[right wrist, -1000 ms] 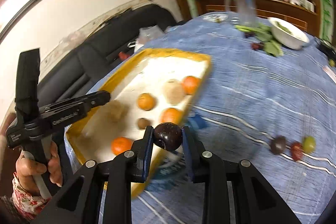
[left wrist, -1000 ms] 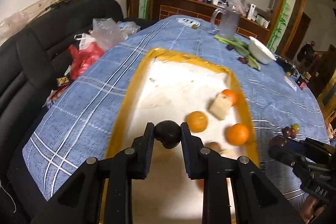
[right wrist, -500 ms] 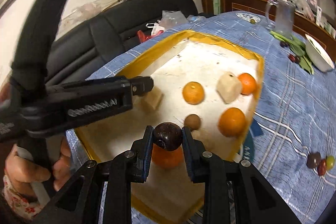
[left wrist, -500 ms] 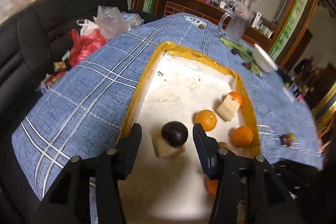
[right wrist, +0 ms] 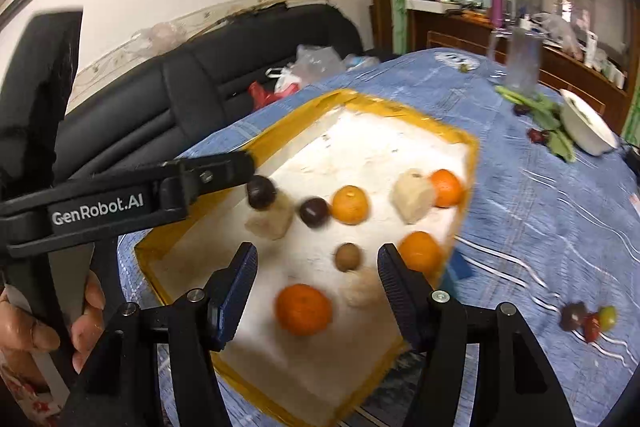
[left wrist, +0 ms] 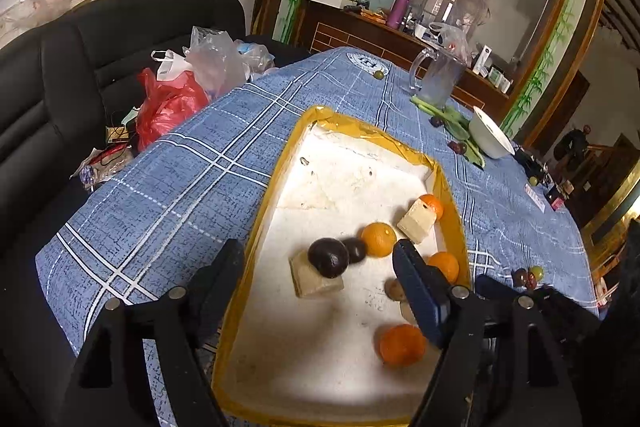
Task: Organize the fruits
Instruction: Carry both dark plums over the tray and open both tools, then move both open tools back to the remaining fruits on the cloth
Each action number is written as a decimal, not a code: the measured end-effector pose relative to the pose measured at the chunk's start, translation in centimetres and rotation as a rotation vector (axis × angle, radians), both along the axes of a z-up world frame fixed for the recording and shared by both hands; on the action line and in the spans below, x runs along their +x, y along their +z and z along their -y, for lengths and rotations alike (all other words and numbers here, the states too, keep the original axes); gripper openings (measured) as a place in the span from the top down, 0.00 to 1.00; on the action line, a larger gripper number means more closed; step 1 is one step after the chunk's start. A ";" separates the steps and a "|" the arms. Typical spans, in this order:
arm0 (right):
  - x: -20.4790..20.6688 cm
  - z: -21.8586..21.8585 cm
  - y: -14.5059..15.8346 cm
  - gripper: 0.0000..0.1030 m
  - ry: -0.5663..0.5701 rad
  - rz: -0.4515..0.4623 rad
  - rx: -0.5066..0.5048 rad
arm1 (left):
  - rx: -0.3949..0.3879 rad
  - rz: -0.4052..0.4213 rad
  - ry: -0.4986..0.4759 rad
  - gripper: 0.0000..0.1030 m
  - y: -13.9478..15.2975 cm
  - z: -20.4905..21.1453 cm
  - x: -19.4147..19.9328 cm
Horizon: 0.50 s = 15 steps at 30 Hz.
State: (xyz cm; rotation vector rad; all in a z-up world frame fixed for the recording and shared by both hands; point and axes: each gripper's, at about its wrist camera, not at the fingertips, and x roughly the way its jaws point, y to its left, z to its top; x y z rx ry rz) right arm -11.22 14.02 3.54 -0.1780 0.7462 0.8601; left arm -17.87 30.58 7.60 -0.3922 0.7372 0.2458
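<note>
A white tray with a yellow rim lies on the blue checked cloth. It holds several oranges, pale foam blocks and a small brown fruit. One dark round fruit rests against a foam block. A second dark fruit, blurred, lies beside an orange. My left gripper hangs over the tray, its jaws opening, pads clear of the first dark fruit. My right gripper is also opening, with nothing held.
Three small loose fruits lie on the cloth right of the tray. A white bowl, greens and a clear jug stand at the far end. Plastic bags sit on the black sofa at left. A hand holds the left gripper.
Both grippers were shut on a dark fruit each and have opened. The left one's fruit now rests on a foam block; the right one's has dropped into the tray beside an orange.
</note>
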 end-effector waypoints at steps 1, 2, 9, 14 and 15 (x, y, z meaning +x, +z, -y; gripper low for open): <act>0.1 0.7 0.1 0.32 -0.017 -0.004 0.007 | 0.005 -0.004 -0.002 0.26 0.0 0.2 0.0; 0.3 1.6 0.2 0.31 -0.037 -0.009 0.016 | 0.011 -0.008 -0.005 0.26 0.0 0.4 0.1; 0.8 7.2 0.7 0.27 -0.164 -0.025 0.047 | 0.141 -0.003 -0.044 0.25 0.9 3.9 0.1; 0.9 10.3 0.7 0.25 -0.230 -0.035 0.065 | 0.232 0.007 -0.097 0.21 1.5 7.3 0.2; 0.8 10.8 0.6 0.25 -0.240 -0.038 0.069 | 0.244 0.008 -0.109 0.21 1.6 8.0 0.2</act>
